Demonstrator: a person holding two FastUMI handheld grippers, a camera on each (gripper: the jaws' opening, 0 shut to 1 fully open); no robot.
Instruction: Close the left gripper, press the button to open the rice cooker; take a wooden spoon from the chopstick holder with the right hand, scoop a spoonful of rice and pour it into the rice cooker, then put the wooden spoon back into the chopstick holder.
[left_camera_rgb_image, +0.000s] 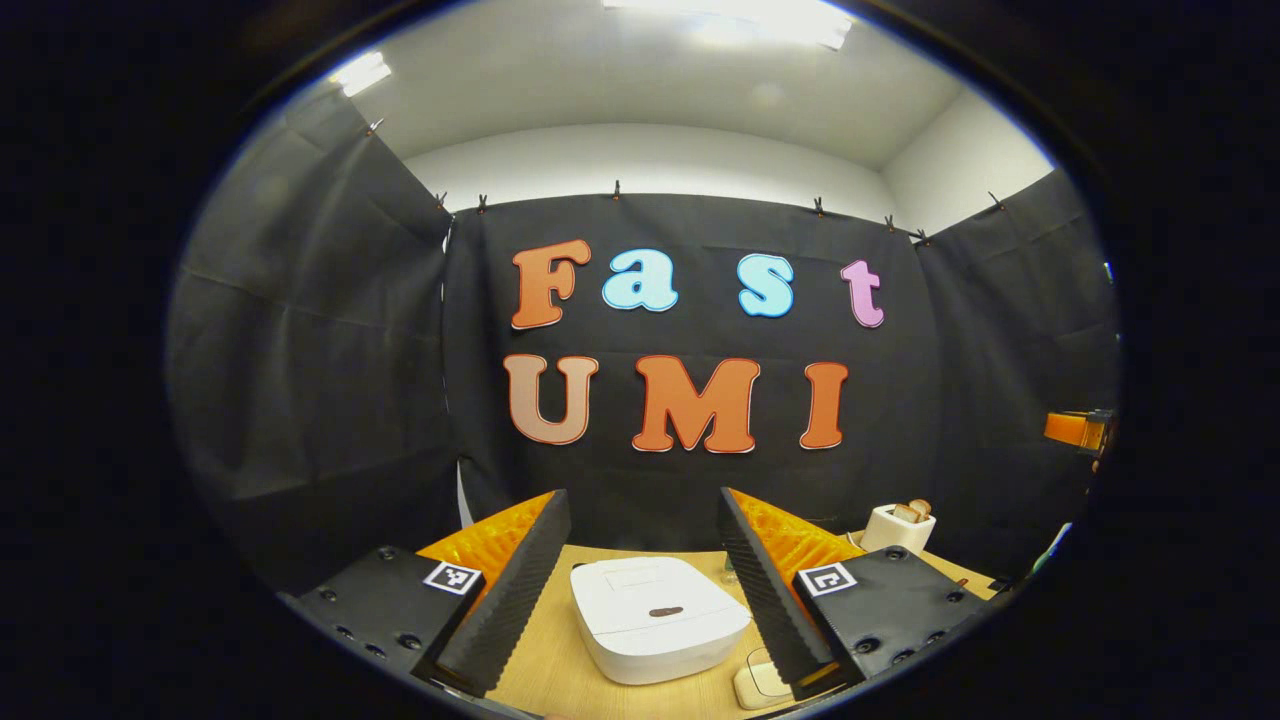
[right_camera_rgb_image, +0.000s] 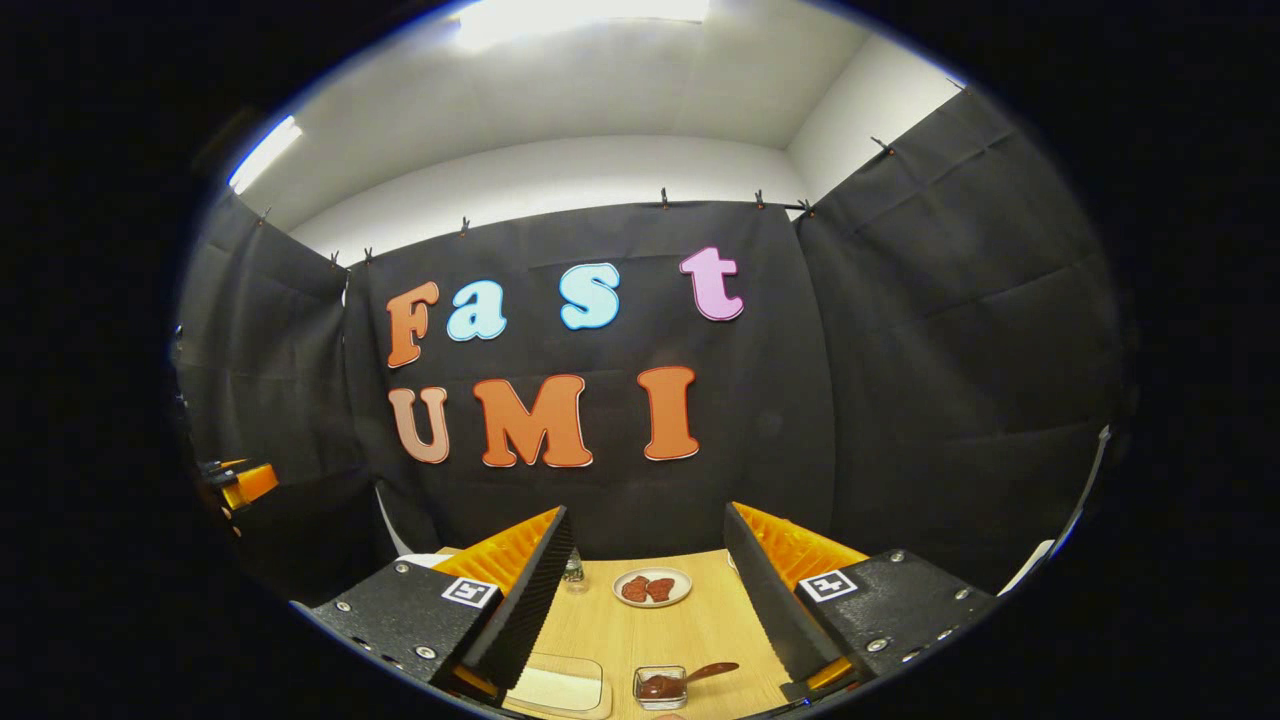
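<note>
The left gripper (left_camera_rgb_image: 645, 585) is being held released above the closed rice cooker (left_camera_rgb_image: 655, 618), framing its button (left_camera_rgb_image: 665, 611); the right gripper (right_camera_rgb_image: 645, 600) is likewise being held released.

Left tongs (left_camera_rgb_image: 645, 575) spread wide, gripping nothing; right tongs (right_camera_rgb_image: 650, 590) likewise spread wide, gripping nothing.

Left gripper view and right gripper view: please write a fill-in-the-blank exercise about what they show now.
1. The lid of the white rice cooker is ____.
2. The fingers of the left gripper stand ____, with the cooker between them farther off.
3. The small round plate rests on the ____ tabletop.
4. The right gripper holds ____.

Missing words: closed; open; wooden; nothing
</note>
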